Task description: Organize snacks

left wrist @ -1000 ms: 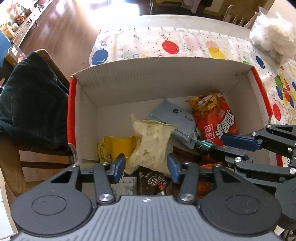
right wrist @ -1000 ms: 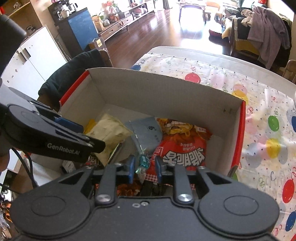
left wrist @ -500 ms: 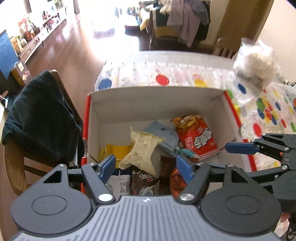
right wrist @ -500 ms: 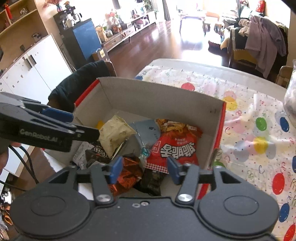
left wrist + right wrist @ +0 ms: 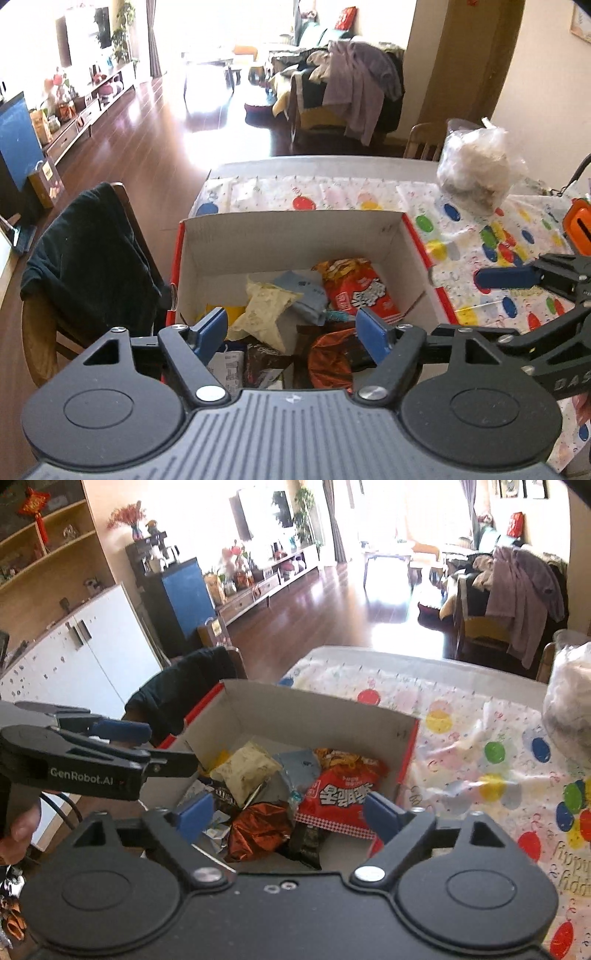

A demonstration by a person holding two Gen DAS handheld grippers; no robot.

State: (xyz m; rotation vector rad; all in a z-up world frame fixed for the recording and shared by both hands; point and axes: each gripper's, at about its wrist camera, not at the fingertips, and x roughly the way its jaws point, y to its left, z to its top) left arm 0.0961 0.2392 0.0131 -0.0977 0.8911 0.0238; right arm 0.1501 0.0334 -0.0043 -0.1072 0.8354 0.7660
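A: What does my left wrist view give you?

B: I see the left gripper above the near end of the cardboard box, its fingers spread with nothing between them; they have just been opening. The snacks lie piled inside: a red chip bag toward the far right, a grey-blue pouch beside it, a pale yellow bag in the middle, a copper foil packet nearest me. The right gripper reaches in from the right edge, over the balloon-print cloth on the worktop. A dark garment hangs on the chair left of the box.

A: And my right wrist view?

B: Here the right gripper is released too, fingers wide and empty, having just been opening. The box sits below with the red chip bag, the pale yellow bag and the copper foil packet all inside. The left gripper juts in from the left, over the box's left wall.
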